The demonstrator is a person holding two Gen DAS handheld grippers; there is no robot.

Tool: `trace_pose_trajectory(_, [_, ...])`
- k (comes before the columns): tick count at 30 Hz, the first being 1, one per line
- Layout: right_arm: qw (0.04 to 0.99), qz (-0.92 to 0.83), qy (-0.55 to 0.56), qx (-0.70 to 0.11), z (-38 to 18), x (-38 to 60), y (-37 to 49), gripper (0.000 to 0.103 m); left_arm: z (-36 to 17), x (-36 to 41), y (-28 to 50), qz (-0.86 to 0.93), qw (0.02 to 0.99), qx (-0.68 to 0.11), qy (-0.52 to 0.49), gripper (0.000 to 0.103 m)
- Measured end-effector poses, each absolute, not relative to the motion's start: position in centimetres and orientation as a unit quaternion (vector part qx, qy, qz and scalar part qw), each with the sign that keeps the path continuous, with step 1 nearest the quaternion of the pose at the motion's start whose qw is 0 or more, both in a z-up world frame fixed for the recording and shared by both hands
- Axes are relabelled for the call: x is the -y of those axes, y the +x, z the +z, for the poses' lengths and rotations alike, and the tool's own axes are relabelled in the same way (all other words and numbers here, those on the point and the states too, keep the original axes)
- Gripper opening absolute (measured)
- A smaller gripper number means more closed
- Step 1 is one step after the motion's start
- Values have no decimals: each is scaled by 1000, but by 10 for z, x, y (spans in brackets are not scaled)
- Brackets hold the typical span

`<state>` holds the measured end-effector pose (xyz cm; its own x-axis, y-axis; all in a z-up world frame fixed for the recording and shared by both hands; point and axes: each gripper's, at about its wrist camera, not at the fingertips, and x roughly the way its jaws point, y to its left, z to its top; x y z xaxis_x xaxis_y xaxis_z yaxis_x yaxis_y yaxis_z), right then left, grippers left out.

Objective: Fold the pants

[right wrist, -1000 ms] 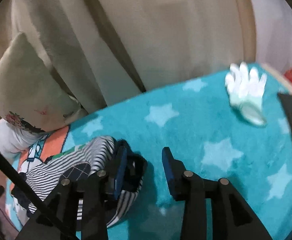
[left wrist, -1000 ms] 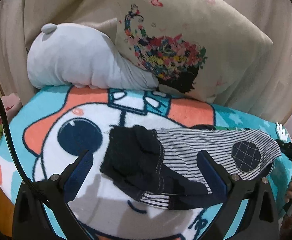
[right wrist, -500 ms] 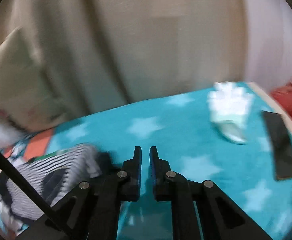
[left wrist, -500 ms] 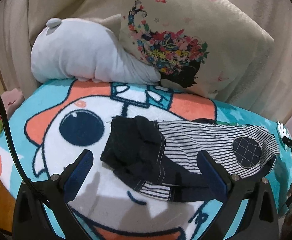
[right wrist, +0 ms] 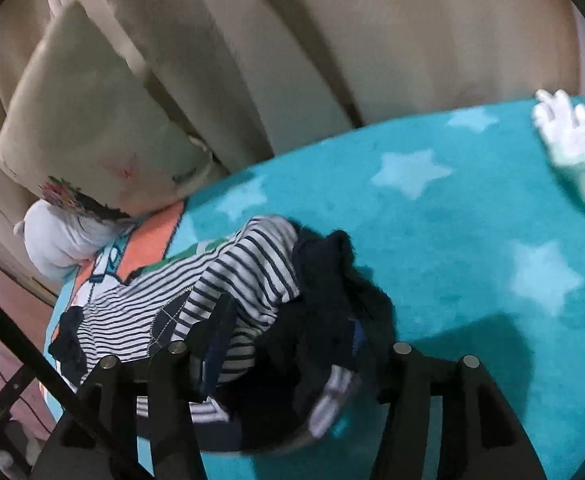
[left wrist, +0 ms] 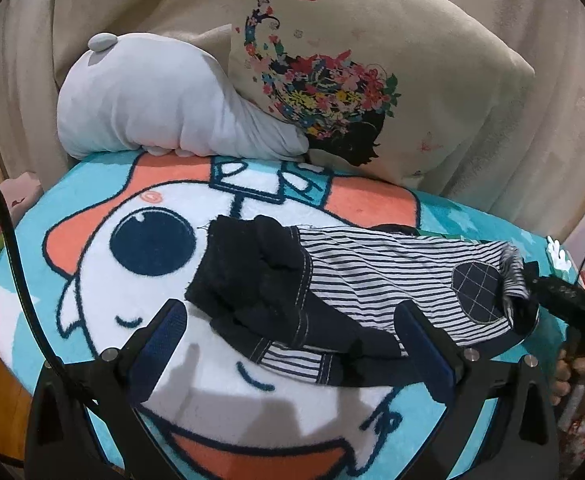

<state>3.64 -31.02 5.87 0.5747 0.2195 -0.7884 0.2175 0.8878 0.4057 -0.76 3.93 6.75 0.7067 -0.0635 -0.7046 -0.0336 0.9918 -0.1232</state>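
The striped pants (left wrist: 376, 276) with navy cuffs and a checked knee patch lie crumpled across the cartoon blanket (left wrist: 92, 272). My left gripper (left wrist: 292, 328) hovers open just in front of them, and nothing is pinched in it. In the right wrist view, the bunched navy and striped end of the pants (right wrist: 252, 276) sits between the fingers (right wrist: 222, 320) of my right gripper (right wrist: 292, 332). Its jaws are opening wide, and the pads do not visibly press the cloth. The right gripper (left wrist: 556, 300) also shows at the pants' right end, with a hand (left wrist: 572, 372) beneath it.
A grey plush toy (left wrist: 152, 108) and a floral cushion (left wrist: 372, 80) lean against beige curtains behind the pants. A white glove (right wrist: 572, 140) lies on the teal starred blanket (right wrist: 452, 220) at the far right. The blanket's edge drops off at the left.
The right gripper's jaws went from nearly shut on nothing to wide apart, and it moved down and left over the pants' end, which is now ruffled up. The left gripper barely shifted.
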Motion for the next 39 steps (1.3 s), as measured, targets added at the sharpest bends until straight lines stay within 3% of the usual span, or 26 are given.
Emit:
trace_pose_trajectory(1, [862,0,221,-456,60,305,37,54,69,-41,-8,-6,922,-382,-65,103])
trace_pose_trajectory(2, [864,14,210,-458,62,300,39,20,69,-42,-9,-4,922,-381,-65,103])
trace_pose_trajectory(6, [880,19,217,-422,84,304,28,10,68,-47,-8,3,922,-382,-70,103])
trace_pose_trajectory(15, [891,-122,174,-401,109,339,4,11,62,-43,-6,1,919,-387,-70,103])
trace_pose_trajectory(16, [896,-107,186,-388,115,337,-2,14,61,-44,-5,2,919,-389,-72,103])
trace_pose_trajectory(18, [899,-62,211,-378,119,332,-3,34,58,-45,-4,3,917,-392,-76,103])
trace_pose_trajectory(19, [895,-26,223,-385,117,324,1,38,58,-46,-4,3,916,-393,-76,103])
trace_pose_trajectory(23, [864,-10,217,-455,90,305,25,41,56,-44,-6,-3,915,-395,-79,103])
trace_pose_trajectory(25, [848,-29,192,-494,68,296,39,51,58,-44,-8,-4,916,-394,-78,103])
trace_pose_trajectory(27, [856,-37,191,-480,64,291,43,53,59,-45,-9,-3,917,-392,-78,103])
trace_pose_trajectory(28, [858,-27,189,-477,66,288,45,51,60,-46,-10,-2,917,-390,-78,103])
trace_pose_trajectory(29, [858,-2,188,-478,68,284,46,25,61,-48,-10,0,918,-389,-79,103])
trace_pose_trajectory(30, [860,11,185,-476,70,280,45,18,61,-50,-10,2,918,-388,-81,103])
trace_pose_trajectory(37, [892,-29,146,-427,108,297,29,15,59,-56,-5,10,916,-391,-88,103])
trace_pose_trajectory(39, [887,-85,114,-440,106,307,31,24,58,-55,-3,10,917,-390,-85,103])
